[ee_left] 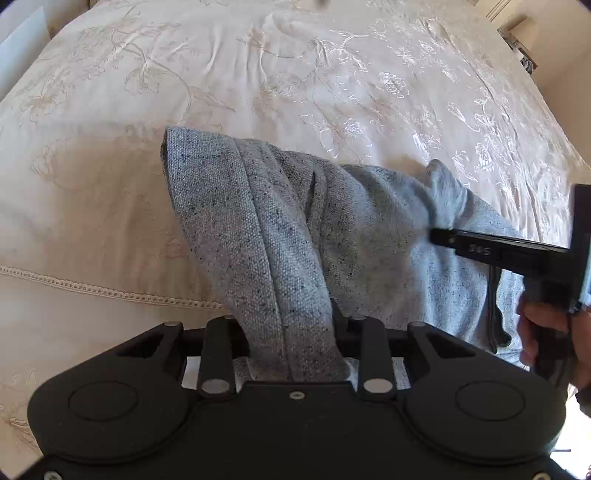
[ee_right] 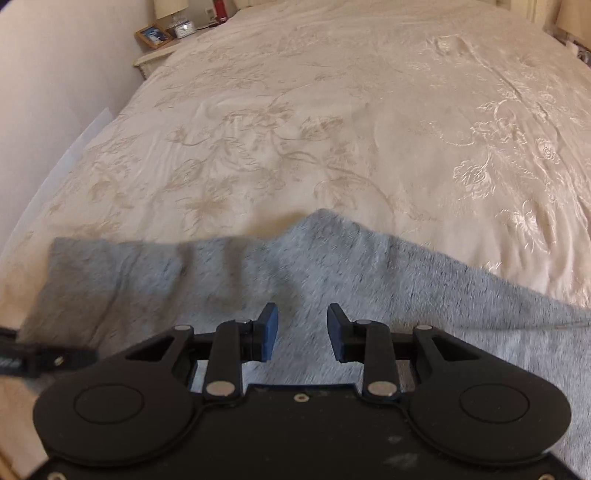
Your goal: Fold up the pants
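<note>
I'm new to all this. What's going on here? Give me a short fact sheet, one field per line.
Setting: a bed with a cream floral bedspread
Garment: grey pants, bunched and partly lifted
Left tongs: shut on a fold of the pants
Right tongs: open, blue pads apart, above the grey cloth, holding nothing
Person: a hand grips the right tool's handle
Background: nightstand with a framed photo
Fold status: not yet neat

My black two-finger left gripper (ee_left: 295, 332) is clamped down, its fingers buried in grey cloth. My black right gripper (ee_right: 302, 332) hovers with its blue-padded fingers (ee_right: 269, 330) spread apart, gripping nothing, and my bare right hand (ee_left: 546, 332) wraps its handle.
</note>
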`<state>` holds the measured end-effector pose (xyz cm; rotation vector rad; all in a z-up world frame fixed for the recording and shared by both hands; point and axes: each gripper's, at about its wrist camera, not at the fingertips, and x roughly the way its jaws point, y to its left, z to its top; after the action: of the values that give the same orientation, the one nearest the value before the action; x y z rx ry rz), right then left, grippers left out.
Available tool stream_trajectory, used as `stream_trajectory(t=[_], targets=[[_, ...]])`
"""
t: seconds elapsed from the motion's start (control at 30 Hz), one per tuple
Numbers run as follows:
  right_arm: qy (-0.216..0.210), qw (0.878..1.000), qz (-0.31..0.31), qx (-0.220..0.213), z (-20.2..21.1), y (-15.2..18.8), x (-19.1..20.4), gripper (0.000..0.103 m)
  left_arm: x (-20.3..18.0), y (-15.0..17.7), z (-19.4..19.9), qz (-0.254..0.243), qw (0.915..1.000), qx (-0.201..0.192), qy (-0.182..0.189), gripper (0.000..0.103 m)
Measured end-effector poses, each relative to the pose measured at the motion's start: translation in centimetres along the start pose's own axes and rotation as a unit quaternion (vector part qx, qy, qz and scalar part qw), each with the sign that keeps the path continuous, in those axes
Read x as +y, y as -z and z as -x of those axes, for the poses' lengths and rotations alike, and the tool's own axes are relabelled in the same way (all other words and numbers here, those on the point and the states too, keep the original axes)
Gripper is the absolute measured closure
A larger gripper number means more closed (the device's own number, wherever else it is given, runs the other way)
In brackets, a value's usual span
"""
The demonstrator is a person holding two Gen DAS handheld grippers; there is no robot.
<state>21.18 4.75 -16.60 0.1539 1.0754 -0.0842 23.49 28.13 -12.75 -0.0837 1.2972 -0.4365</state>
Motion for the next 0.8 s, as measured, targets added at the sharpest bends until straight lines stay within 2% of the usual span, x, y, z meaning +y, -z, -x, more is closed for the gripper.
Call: stream_trajectory(t=[0.07,0.1,0.13,0.2,0.3,0.43,0.5,0.6,0.63,0.73,0.8], targets=[[0.023,0.999,0.003,0.041,-3.5,-0.3,-0.5,0.073,-0.4,0.2,0.5,-0.01,0.9999,-0.009,-0.001,0.064],[0.019,0.997,0.0,0.071,-5.3,-0.3,-1.1,0.073,-0.1,0.5,0.8,-0.015,0.9998,-0.013,-0.005,0.064],[0.013,0.998,-0.001,0.064,-5.8,-0.2,-1.5,0.074,-0.3,0.5,1.0,-0.019,0.9997,-0.016,-0.006,0.064],[0.005,0.998,0.004,0.063,-5.3,-0.5,-1.8,0.074,-0.5,0.8,1.7,-0.022,0.9995,-0.023,-0.005,0.064],[-0.007,0.999,-0.006,0.048,-2.2,0.3,-2.2,0.074,-0.4,1.5,2.8,-0.019,0.9993,-0.032,0.001,0.064],[-0.013,0.999,-0.034,0.034,3.2,4.2,-2.6,0.074,-1.6,1.4,3.4,-0.021,0.9987,-0.047,-0.001,0.065],[0.001,0.999,-0.03,0.039,4.5,6.6,-2.1,0.074,-2.2,1.4,3.8,-0.022,0.9984,-0.052,-0.002,0.065],[0.002,0.997,-0.015,0.082,3.6,9.8,-1.7,0.074,-3.2,1.4,4.2,-0.023,0.9984,-0.052,0.005,0.066],[0.007,0.995,-0.007,0.101,2.4,10.5,-1.5,0.073,-4.0,1.6,4.5,-0.03,0.998,-0.056,-0.004,0.066],[0.005,0.995,-0.005,0.095,1.6,11.2,-1.5,0.071,-6.3,1.7,5.6,-0.055,0.9954,-0.076,-0.021,0.066],[-0.029,0.995,-0.016,0.099,2.5,10.3,-2.1,0.071,-8.0,1.6,6.8,-0.063,0.9938,-0.089,-0.02,0.066]])
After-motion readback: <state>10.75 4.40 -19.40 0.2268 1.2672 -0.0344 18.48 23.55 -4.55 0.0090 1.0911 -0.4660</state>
